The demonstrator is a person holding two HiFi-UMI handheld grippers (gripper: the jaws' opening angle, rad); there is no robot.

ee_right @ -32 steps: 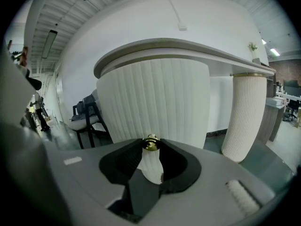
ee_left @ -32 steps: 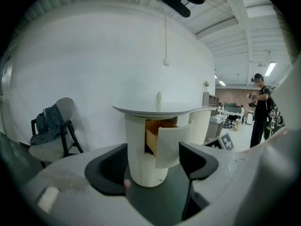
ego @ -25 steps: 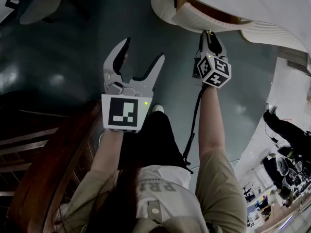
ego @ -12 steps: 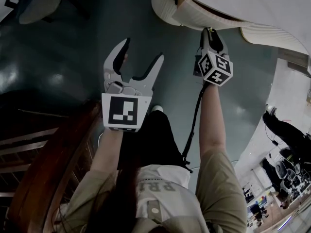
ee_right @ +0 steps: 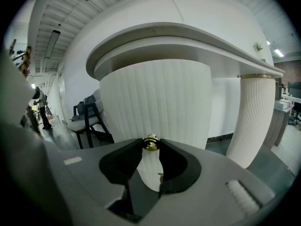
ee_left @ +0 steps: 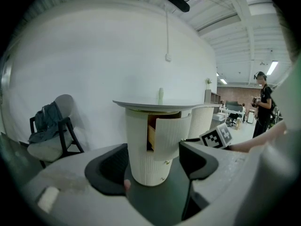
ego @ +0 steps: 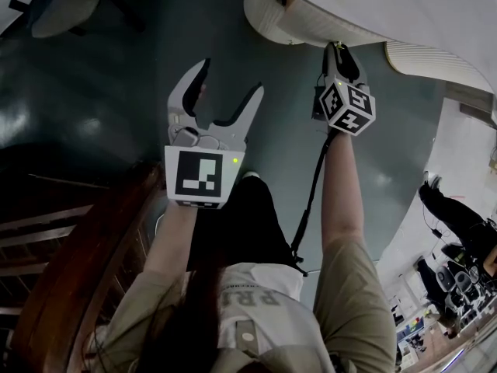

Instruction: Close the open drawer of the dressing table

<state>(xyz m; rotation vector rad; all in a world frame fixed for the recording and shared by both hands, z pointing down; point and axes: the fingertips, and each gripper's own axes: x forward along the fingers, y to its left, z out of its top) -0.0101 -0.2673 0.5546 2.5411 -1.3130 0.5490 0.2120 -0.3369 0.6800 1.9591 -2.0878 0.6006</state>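
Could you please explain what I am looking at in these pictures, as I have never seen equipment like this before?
No robot here: a person holds a hand tool with two fingers in each hand. The head view comes from a camera on the person's head, looking down at both tools and the dark floor. The other two pictures come from cameras riding on each tool. The left gripper is open and empty, held in the air. The right gripper has its fingers closed on the small gold knob of the drawer, which stands partly open in the white ribbed dressing table. A chair stands by the wall.
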